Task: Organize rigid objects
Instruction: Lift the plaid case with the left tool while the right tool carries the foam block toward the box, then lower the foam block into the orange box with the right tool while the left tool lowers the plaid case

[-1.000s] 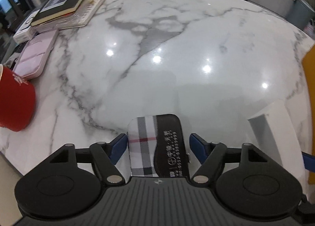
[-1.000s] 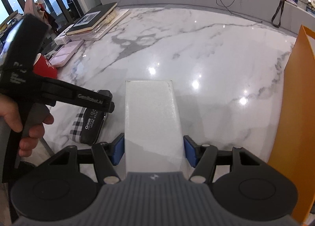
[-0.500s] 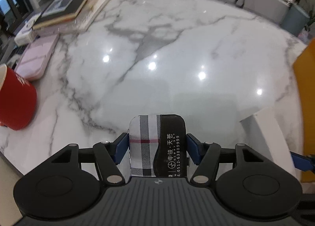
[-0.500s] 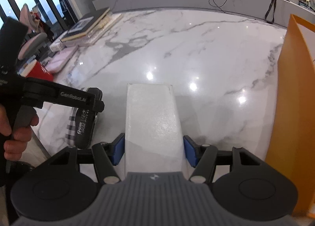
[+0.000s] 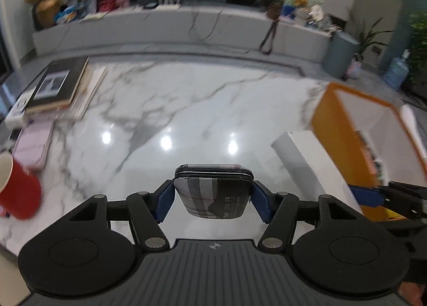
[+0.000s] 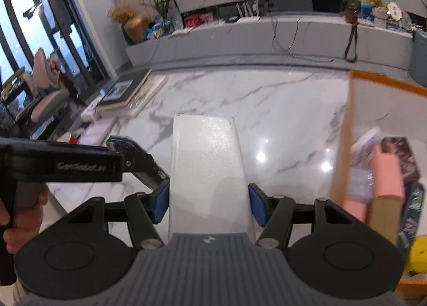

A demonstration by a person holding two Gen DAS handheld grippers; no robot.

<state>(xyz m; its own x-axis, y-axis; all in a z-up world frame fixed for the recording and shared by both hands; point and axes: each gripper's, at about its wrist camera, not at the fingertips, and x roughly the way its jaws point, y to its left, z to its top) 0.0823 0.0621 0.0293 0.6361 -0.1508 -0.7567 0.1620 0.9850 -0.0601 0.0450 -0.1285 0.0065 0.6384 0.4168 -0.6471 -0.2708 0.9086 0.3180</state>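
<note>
Marble tabletop (image 5: pixel 202 108) lies below both grippers, glossy and hard. Between the blue pads of the left gripper (image 5: pixel 212 196) sits a plaid case (image 5: pixel 213 194), held by its sides and hanging clear of the marble; the rounded shell could roll out if the squeeze is light. The right gripper (image 6: pixel 209 203) clamps a long white box (image 6: pixel 206 172) near its close end, so most of its length juts ahead — a lever that could pivot in the pads. To the right of both stands the orange bin (image 5: pixel 344 146), already crowded with things. Likely risk: the box's far end clips the bin's wall (image 6: pixel 343 146), or the two grippers, close beside each other, knock together.
</note>
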